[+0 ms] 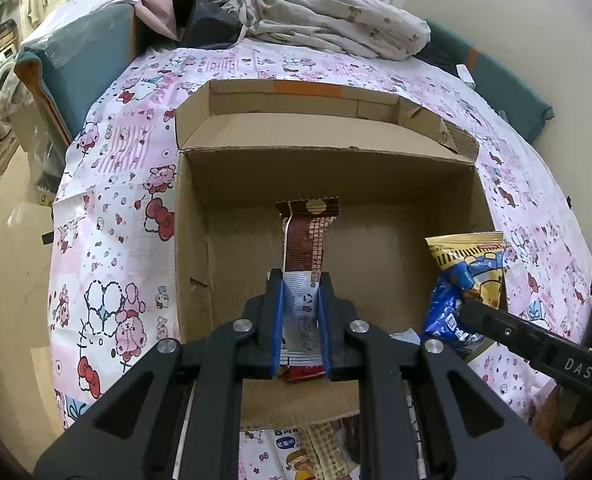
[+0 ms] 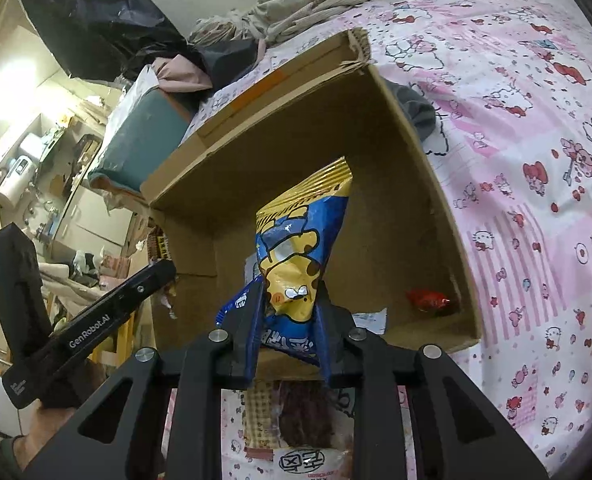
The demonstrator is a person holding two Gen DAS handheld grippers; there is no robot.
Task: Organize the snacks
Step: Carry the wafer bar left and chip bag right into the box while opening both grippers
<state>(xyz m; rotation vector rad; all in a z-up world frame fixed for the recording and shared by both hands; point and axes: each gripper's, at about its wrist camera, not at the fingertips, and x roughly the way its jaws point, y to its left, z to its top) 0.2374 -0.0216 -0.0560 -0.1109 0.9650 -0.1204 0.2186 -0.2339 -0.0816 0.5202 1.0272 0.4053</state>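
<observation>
Two claws were at work over one open cardboard box (image 1: 224,240) that sat on a bed covered with a pink cartoon-print sheet (image 1: 108,200). Each claw carried one snack.

The left claw (image 1: 301,312) reached forward over the near wall of the box, its two blue-edged fingers (image 1: 277,320) pressed onto a long, narrow brown-and-white snack bar (image 1: 308,248). The bar stood nearly upright between them, its crimped brown top end, marked with a round pale spot, pointing away toward the far wall, and its white lower part caught in the pinch. It hung inside the box opening, above the floor.

The right claw (image 2: 288,320) came in from the box's near right corner, tilted toward the left one; in the left wrist view its black finger (image 1: 496,320) showed at the right edge. It was clamped on a blue-and-yellow snack bag (image 2: 296,248) printed with a yellow cartoon figure, the yellow striped seal end up and the crumpled blue end squeezed between the fingers. The bag was held over the box interior, near the right wall.

On the box floor lay one small red wrapped snack (image 2: 430,300) in the near right corner, and a scrap of white paper (image 2: 370,320) beside it. Outside the box, just under the claws, at least two more packets (image 2: 296,420) rested on the sheet. A heap of pale bedding (image 1: 328,20) lay beyond the box
</observation>
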